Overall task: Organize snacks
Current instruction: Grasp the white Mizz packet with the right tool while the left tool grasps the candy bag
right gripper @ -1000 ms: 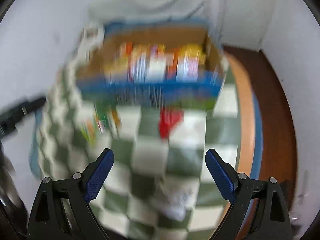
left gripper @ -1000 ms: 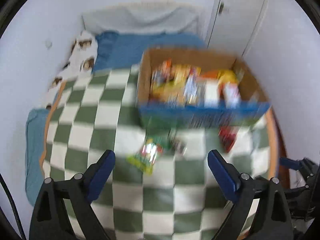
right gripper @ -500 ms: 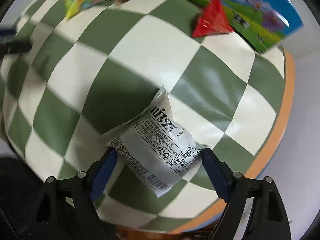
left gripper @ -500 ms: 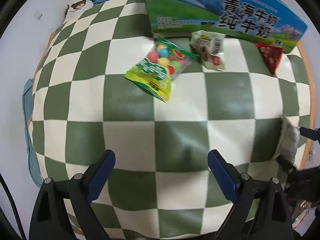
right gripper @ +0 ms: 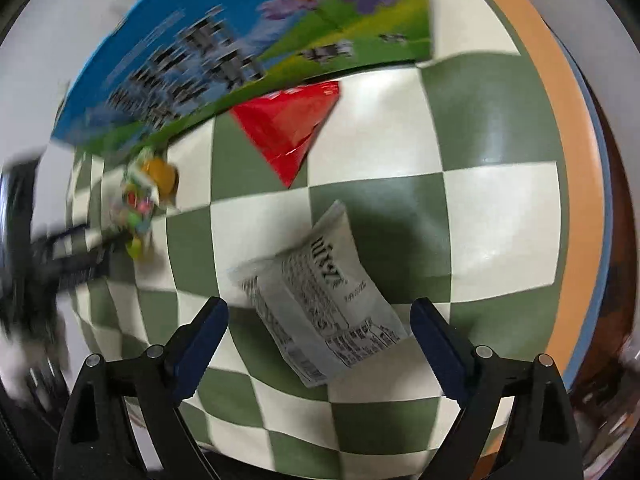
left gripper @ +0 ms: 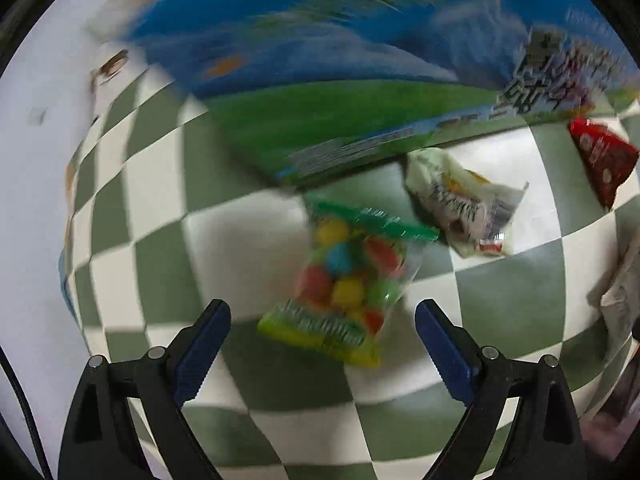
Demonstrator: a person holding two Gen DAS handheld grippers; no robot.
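Both claws point almost straight down at the checked green-and-white cloth. Left gripper stands wide, nothing pressed between its blue pads; the bag of coloured candy balls lies just ahead of it, its yellow-green bottom edge reaching in between the fingertips, touching neither. Right gripper has its jaws opening, and the grey-white snack pouch lies slantwise between them, its lower corner close to the right pad, though I cannot tell if it touches.

Much is smeared by motion. Beyond the left claw the printed blue-and-green carton is a blur and its top is cut off, so its contents are hidden. A crumpled pale wrapper lies against its foot, lettering unreadable. A red triangular packet sits beyond the right claw, at the carton's base. To that claw's left, dark blurred shapes hide part of the cloth.
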